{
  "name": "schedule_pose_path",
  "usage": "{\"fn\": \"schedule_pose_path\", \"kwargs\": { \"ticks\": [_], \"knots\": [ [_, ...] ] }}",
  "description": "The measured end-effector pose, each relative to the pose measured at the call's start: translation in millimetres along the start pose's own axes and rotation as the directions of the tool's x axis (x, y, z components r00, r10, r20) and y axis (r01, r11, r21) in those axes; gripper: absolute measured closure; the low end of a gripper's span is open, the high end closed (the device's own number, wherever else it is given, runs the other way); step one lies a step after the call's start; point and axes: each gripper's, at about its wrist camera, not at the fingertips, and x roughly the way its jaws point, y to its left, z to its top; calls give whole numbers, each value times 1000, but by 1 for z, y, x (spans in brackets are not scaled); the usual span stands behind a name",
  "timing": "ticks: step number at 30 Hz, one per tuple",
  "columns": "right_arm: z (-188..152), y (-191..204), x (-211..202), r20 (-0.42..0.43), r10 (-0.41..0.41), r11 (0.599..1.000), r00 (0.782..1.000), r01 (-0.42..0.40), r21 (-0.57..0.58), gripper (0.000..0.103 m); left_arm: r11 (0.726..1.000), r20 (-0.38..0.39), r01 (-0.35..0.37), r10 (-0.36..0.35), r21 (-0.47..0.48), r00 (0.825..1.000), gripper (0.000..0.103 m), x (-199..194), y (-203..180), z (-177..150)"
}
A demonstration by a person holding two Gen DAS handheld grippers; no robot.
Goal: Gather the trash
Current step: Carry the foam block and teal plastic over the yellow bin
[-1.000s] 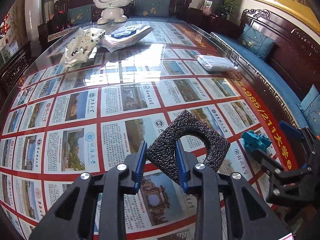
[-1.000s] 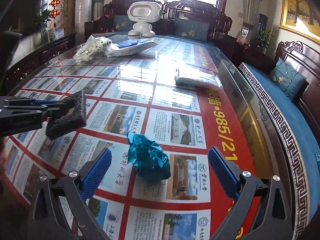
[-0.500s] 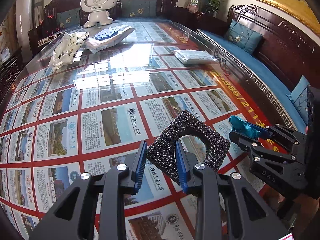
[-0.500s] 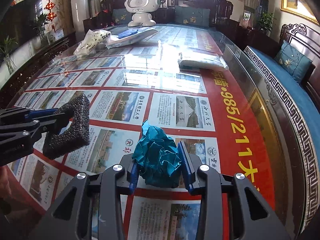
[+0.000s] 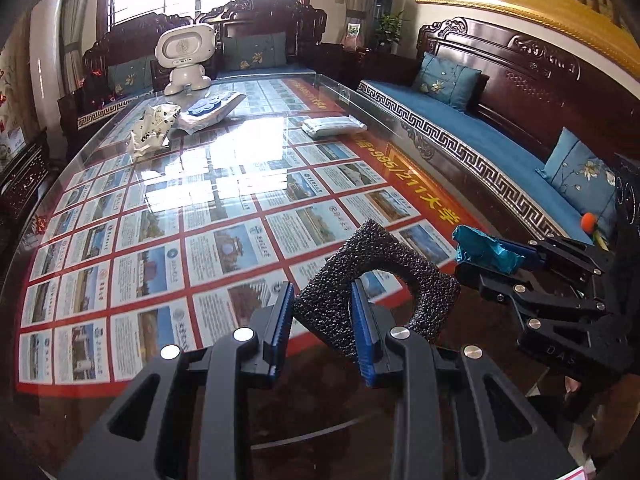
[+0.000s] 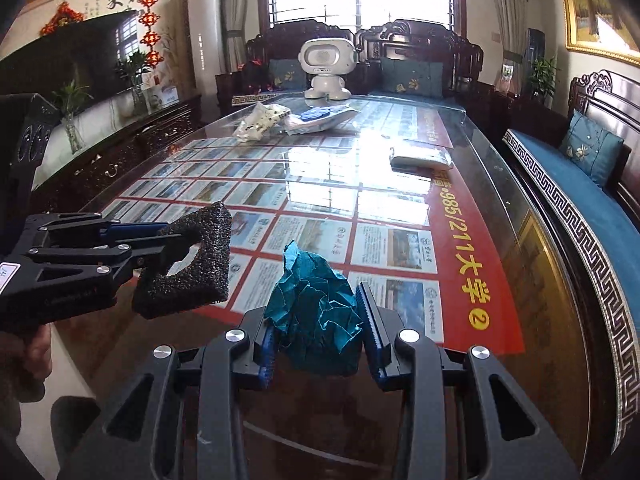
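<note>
The left claw [image 5: 322, 320] is gripping a black foam block with a round cut-out [image 5: 376, 280], and the right claw [image 6: 318, 336] is pinching a crumpled teal paper wad [image 6: 316, 320]. Both are hanging over the glass-topped desk [image 6: 500, 280], side by side, near its front edge. No bin is showing in either view.

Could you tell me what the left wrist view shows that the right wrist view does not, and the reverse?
Only the left wrist view shows the hole through the black foam piece face-on. Only the right wrist view shows the television and red hanging ornaments. Both show the left gripper clamping the foam, the right gripper clamping the teal paper wad, and the white robot toy.
</note>
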Motion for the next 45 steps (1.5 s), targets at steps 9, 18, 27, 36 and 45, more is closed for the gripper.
{"fn": "schedule_pose_path", "kwargs": {
  "ticks": [9, 18, 27, 36, 45],
  "knots": [
    [-58, 32, -78, 16, 24, 999, 1000, -24, -21, 68, 999, 16, -25, 24, 22, 1000, 73, -75, -32, -77],
    [-124, 59, -138, 35, 21, 999, 999, -20, -29, 67, 999, 55, 4, -6, 32, 998, 73, -133, -63, -143],
    [-192, 82, -156, -11, 45, 999, 999, -45, 2, 67, 999, -5, 34, -34, 33, 999, 73, -139, -86, -216],
    [-250, 95, -141, -122, 79, 996, 989, -73, 58, 67, 999, -126, 41, -43, -21, 991, 73, -118, -83, -274],
    [-256, 93, -128, -160, 81, 995, 984, -72, 66, 67, 999, -173, 32, -37, -32, 984, 73, -100, -83, -289]
  ]
}}
